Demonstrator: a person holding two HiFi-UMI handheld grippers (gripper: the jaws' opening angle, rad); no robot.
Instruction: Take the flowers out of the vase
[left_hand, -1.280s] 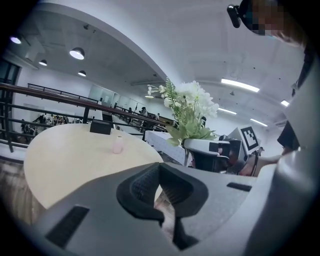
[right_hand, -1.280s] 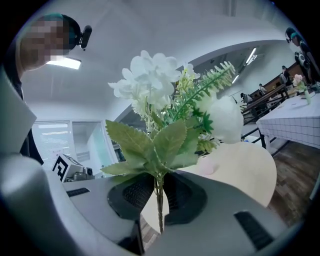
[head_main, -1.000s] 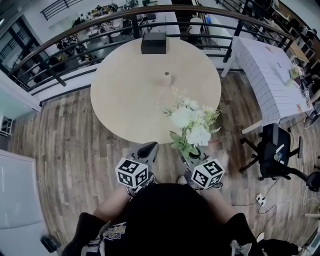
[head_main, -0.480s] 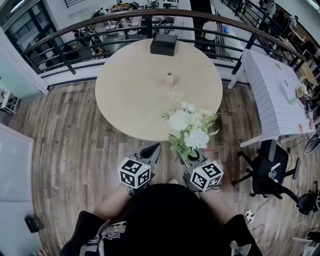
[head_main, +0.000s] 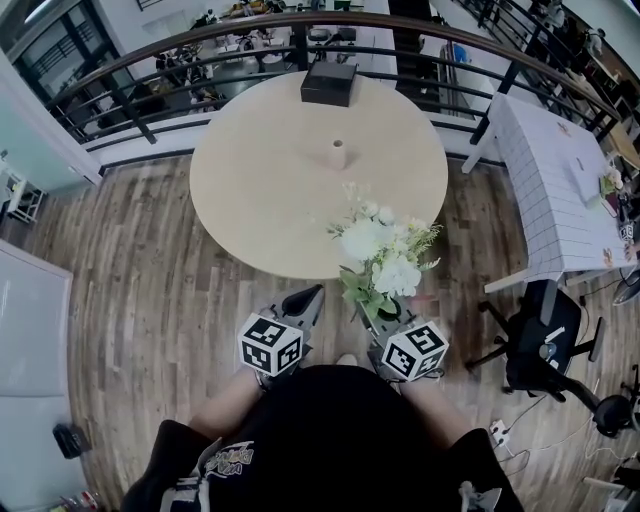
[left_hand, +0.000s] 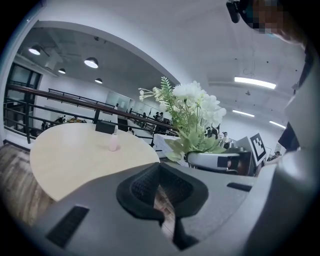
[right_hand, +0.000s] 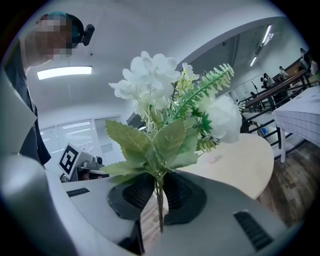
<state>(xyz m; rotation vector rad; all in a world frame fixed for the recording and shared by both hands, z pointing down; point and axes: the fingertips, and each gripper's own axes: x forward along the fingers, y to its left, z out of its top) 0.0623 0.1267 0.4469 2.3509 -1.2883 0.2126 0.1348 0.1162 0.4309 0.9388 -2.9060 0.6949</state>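
Here, with the right claw (right_hand: 159, 194) clamped on the stems (right_hand: 159, 207) of the flowers (head_main: 384, 250), at the near edge of the worktop (head_main: 255, 205) and well apart from the vase (head_main: 338, 154), and the left claw (left_hand: 160, 189) closed on nothing, we judged a firm, upright carry best.

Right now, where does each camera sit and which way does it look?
Head view: on the person's head, looking steeply down at the round table; torso, arms, left hand-held gripper and right hand-held gripper show.
Left gripper view: on the left hand-held gripper, looking along its shut jaws toward the table and vase.
Right gripper view: on the right one, looking along jaws clamping the flowers.
Shared: all three show flowers and table.
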